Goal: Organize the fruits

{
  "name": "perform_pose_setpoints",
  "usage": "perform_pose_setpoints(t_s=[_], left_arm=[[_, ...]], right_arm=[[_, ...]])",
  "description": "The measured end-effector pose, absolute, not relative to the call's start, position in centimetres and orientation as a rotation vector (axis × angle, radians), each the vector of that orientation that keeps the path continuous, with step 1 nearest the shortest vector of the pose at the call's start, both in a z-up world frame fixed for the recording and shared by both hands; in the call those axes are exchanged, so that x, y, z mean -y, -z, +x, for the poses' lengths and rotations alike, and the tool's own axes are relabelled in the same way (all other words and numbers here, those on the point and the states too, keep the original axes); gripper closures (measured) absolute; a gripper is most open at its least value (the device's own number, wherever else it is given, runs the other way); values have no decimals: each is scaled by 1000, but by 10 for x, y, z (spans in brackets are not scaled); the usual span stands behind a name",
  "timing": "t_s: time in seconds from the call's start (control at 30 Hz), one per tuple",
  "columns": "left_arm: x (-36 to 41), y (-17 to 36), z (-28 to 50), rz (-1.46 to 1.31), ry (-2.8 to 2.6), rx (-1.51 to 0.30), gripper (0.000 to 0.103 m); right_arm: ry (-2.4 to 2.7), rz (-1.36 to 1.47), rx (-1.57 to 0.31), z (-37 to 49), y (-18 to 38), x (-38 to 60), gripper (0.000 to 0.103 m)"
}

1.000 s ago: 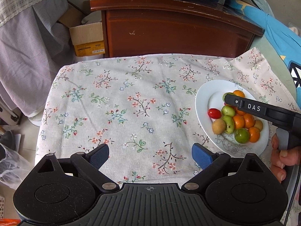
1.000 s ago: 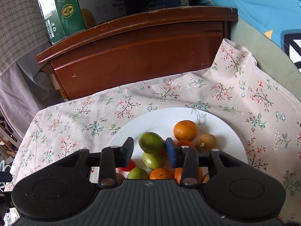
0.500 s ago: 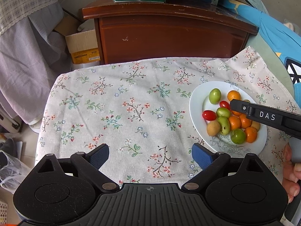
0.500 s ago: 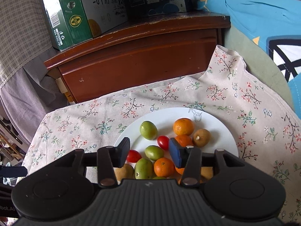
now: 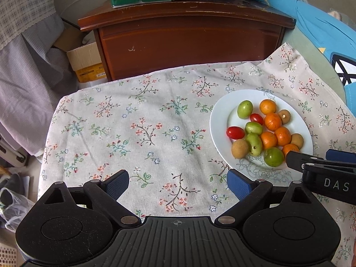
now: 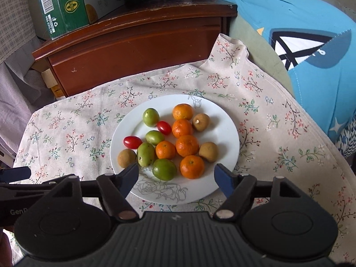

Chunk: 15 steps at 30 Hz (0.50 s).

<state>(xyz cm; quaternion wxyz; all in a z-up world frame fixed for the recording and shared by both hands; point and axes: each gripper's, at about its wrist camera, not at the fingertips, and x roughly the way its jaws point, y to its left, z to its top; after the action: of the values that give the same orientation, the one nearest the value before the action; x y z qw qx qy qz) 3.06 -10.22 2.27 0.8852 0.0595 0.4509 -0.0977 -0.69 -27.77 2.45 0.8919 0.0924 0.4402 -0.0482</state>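
Note:
A white plate (image 6: 224, 131) on the floral cloth holds several oranges (image 6: 187, 145), green fruits (image 6: 151, 117), brown fruits (image 6: 208, 151) and two cherry tomatoes (image 6: 132, 142). My right gripper (image 6: 178, 179) hovers over the plate's near rim, its jaws opening with nothing between them. From the left wrist view the plate (image 5: 222, 115) lies at the right, with the green fruit (image 5: 245, 109) at its far side. My left gripper (image 5: 178, 183) stands open over bare cloth, left of the plate. The right gripper's finger (image 5: 320, 163) shows at the right edge.
A dark wooden cabinet (image 5: 191, 42) with green cartons (image 6: 64, 6) stands behind the table. A cardboard box (image 5: 85, 63) and draped clothes lie at the left. A blue cushion (image 6: 311, 51) sits to the right. The floral cloth (image 5: 133, 133) covers the table.
The right gripper let go of a green fruit on the plate's far side, pulled back and up, and its jaws spread wide. The left gripper drifted a little, staying open.

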Motion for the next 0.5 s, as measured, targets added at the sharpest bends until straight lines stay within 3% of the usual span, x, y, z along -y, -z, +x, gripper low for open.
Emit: perform_pose_setpoints(t_s=[0.5], left_arm=[[114,-18,34,130,212,-948,7]], right_arm=[[210,166,-965,-9,-20,283,18]])
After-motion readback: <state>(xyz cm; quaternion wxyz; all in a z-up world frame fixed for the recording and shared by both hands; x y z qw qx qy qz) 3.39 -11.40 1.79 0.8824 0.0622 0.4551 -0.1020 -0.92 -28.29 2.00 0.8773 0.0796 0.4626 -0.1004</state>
